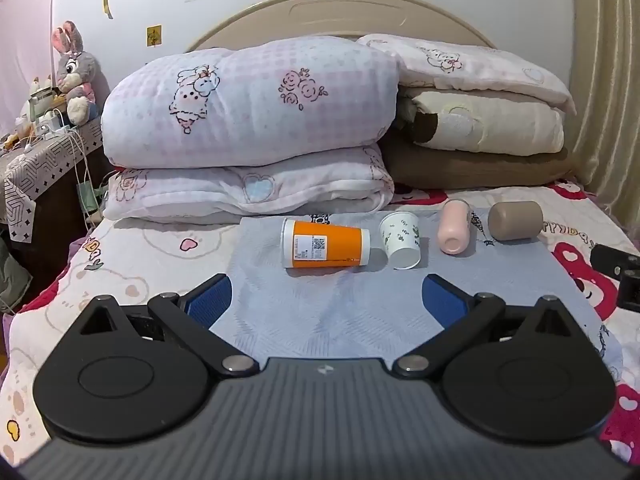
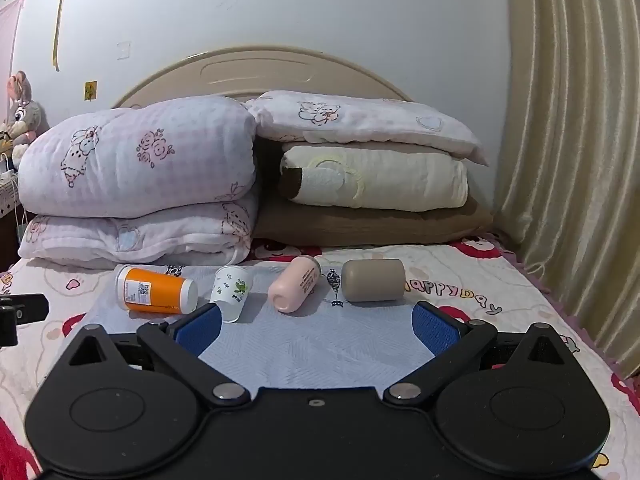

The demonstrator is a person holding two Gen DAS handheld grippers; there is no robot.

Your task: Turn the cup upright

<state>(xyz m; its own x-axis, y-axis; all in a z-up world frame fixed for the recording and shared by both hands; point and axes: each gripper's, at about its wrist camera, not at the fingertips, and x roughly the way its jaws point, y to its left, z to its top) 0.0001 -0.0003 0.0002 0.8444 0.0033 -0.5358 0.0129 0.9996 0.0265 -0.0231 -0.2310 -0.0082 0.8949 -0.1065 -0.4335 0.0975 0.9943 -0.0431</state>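
Observation:
Several cups lie on their sides in a row on a light blue cloth point(image 1: 320, 312) on the bed. From left: an orange cup point(image 1: 326, 244) point(image 2: 156, 290), a white paper cup with green print point(image 1: 400, 241) point(image 2: 230, 292), a pink cup point(image 1: 454, 227) point(image 2: 294, 284), a taupe cup point(image 1: 516, 221) point(image 2: 374, 280). My left gripper point(image 1: 326, 300) is open and empty, just short of the orange and white cups. My right gripper point(image 2: 318, 330) is open and empty, just short of the pink cup; its left finger point(image 2: 200, 326) overlaps the white cup's base.
Folded quilts point(image 1: 248, 120) and pillows point(image 1: 480, 120) are stacked behind the cups against the headboard point(image 2: 256, 72). A bedside table point(image 1: 44, 160) with a plush rabbit point(image 1: 74, 72) and cables stands at left. Curtains point(image 2: 568, 140) hang at right. The right gripper's edge shows in the left wrist view point(image 1: 616, 276).

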